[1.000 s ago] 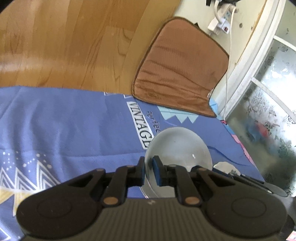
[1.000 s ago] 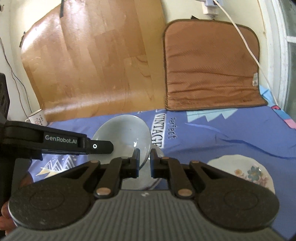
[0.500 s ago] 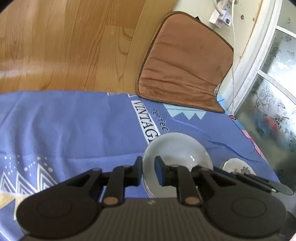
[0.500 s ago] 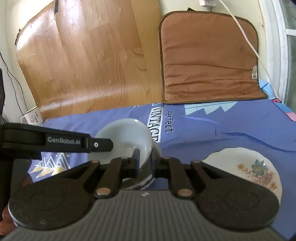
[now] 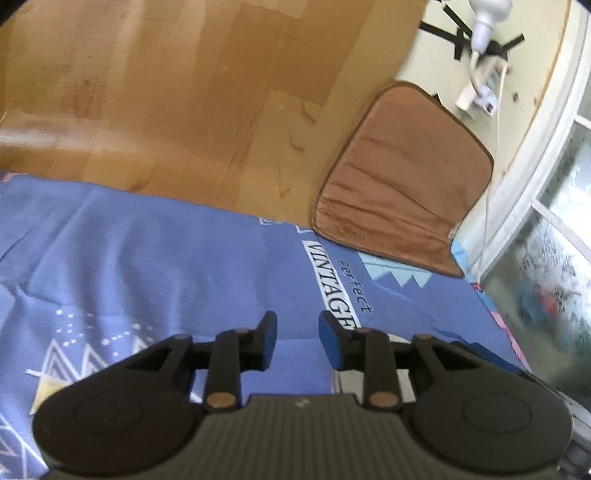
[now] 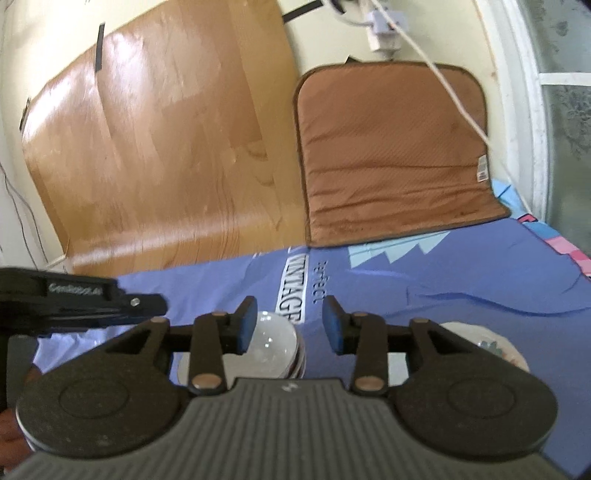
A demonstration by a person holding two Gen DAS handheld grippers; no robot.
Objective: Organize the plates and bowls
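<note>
The white round bowl (image 6: 275, 343) sits on top of other dishes in a small pile on the blue cloth with the white "VINTAGE" word (image 5: 184, 273), and it rests there by itself, so it looks like the pile is the spot where bowls go. The right gripper (image 6: 290, 330) hangs just above and behind the white bowl with its two blue pads (image 6: 246, 328) wide apart and nothing between them, so it is not holding anything. The left gripper (image 5: 297, 345) is also spread open and empty, with only blue cloth showing between its pads; a bit of something white peeks out under its right side, but too little shows to say what. Just to the right of the white bowl lies a flat white plate with flowers (image 6: 491, 347), mostly hidden behind the right gripper, and it may be the next thing to tidy. Far behind the bowl, a brown square cushion (image 6: 395, 151) leans against the pale wall, a shiny wooden board (image 6: 159, 147) stands beside it, and a white plug with a cord (image 6: 384, 33) hangs above the cushion.
</note>
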